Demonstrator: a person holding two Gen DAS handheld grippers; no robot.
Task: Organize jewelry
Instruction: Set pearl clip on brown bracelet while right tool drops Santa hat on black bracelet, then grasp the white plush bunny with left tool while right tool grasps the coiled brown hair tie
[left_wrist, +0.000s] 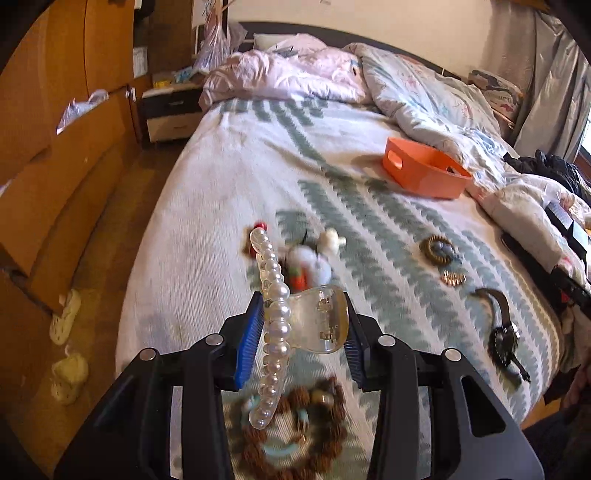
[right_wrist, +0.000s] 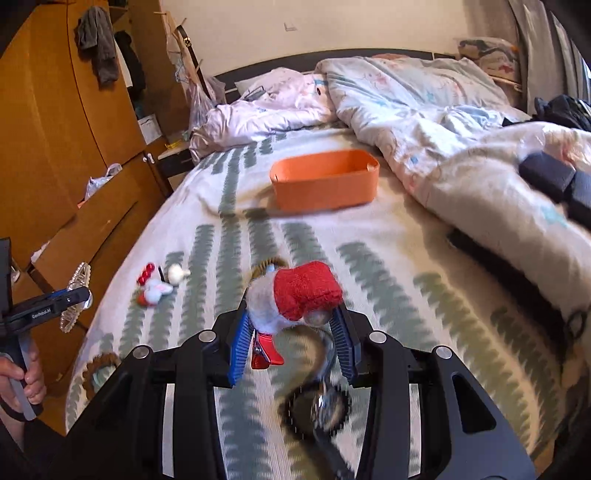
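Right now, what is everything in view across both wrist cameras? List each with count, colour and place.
pearl hair claw: 1, clear with white pearls, in the left gripper
hair clip: 1, red and white plush, in the right gripper
orange bin: 1, mid-bed beside the duvet
wristwatch: 1, dark, on the bedspread, right
bead bracelet: 1, brown, under the left gripper
small hair clips: cluster, red and white, left on the bedspread
duvet: 1, pale, rumpled, far end
wardrobe: 1, wooden, left
left gripper: shut
right gripper: shut

Bright daylight from the right, fisheye-bent edges, motion blur throughout.
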